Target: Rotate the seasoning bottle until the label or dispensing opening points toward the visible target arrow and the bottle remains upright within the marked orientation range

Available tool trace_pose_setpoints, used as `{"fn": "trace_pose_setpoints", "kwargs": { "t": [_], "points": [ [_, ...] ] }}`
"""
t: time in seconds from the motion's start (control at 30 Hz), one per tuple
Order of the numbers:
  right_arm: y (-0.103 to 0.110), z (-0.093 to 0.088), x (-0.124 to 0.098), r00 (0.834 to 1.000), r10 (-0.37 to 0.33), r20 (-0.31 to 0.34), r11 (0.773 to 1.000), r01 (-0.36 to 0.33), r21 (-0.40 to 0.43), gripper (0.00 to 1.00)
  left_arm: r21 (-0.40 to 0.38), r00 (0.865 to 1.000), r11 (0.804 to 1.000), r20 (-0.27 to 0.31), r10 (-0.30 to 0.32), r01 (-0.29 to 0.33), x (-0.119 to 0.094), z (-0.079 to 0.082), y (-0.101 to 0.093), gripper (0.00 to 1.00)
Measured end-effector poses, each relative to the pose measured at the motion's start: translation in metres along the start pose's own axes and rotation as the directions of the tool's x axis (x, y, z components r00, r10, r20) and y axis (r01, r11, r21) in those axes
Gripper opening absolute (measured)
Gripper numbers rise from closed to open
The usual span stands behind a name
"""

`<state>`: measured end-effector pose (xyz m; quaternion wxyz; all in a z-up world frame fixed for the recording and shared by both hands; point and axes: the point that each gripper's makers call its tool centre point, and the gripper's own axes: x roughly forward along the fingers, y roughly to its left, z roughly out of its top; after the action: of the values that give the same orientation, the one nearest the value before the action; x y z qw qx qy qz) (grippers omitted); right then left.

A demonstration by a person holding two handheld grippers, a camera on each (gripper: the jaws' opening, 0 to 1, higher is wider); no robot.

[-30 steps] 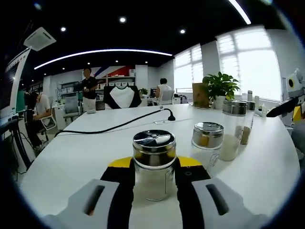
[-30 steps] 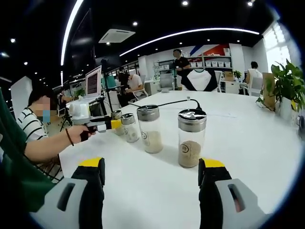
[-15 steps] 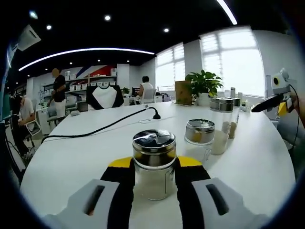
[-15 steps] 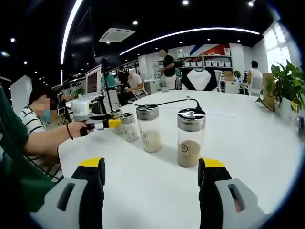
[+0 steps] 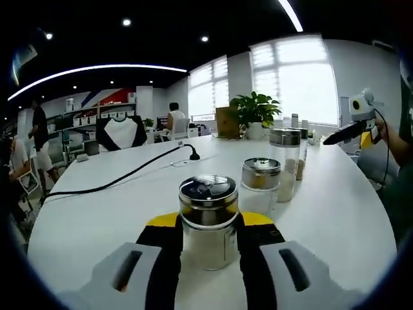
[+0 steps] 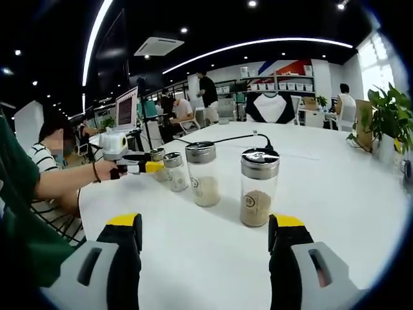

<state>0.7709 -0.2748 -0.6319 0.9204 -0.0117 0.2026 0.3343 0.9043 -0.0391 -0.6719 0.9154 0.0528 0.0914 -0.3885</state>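
A short glass seasoning bottle [image 5: 208,201] with a shiny metal lid stands upright on the white table [image 5: 97,226], holding pale powder. My left gripper [image 5: 208,226] is shut on it, black jaws pressed to both sides of the glass. The right gripper view has that gripper [image 6: 150,167] at the left in a person's hand, the bottle's lid [image 6: 157,154] just above its yellow tip. My right gripper [image 6: 205,240] is open above the bare table, short of a tall bottle of brown seasoning [image 6: 258,188]. In the left gripper view the right gripper [image 5: 332,137] hangs at the far right.
Three more bottles stand in a row: short [image 5: 260,185], tall with white powder [image 6: 202,174], and the tall brown one. A black cable [image 5: 122,177] crosses the table. A potted plant [image 5: 255,110] stands at the far edge. People sit and walk behind.
The left gripper view's background has slid leftward while the bottle stayed between the jaws: the gripper has turned with it. The right gripper has held still. A person behind walked left.
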Motion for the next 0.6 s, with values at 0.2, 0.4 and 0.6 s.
{"fn": "trace_pose_setpoints", "kwargs": {
  "t": [0.2, 0.4, 0.6],
  "points": [
    [-0.0011, -0.0007, -0.0004, 1.0, -0.003, -0.002, 1.0, 0.003, 0.001, 0.81, 0.033, 0.997, 0.996, -0.009, -0.081, 0.082, 0.0006, 0.0001, -0.0032, 0.34],
    [-0.0023, -0.0013, -0.0015, 1.0, -0.008, -0.001, 1.0, 0.008, 0.004, 0.81, 0.036, 0.992, 0.991, -0.007, -0.128, 0.128, 0.0013, 0.0001, -0.0051, 0.34],
    [-0.0034, -0.0028, -0.0023, 1.0, -0.01, -0.002, 1.0, 0.011, 0.009, 0.81, 0.045, 0.987, 0.986, -0.016, -0.16, 0.161, 0.001, 0.0001, -0.0077, 0.34]
  ]
}}
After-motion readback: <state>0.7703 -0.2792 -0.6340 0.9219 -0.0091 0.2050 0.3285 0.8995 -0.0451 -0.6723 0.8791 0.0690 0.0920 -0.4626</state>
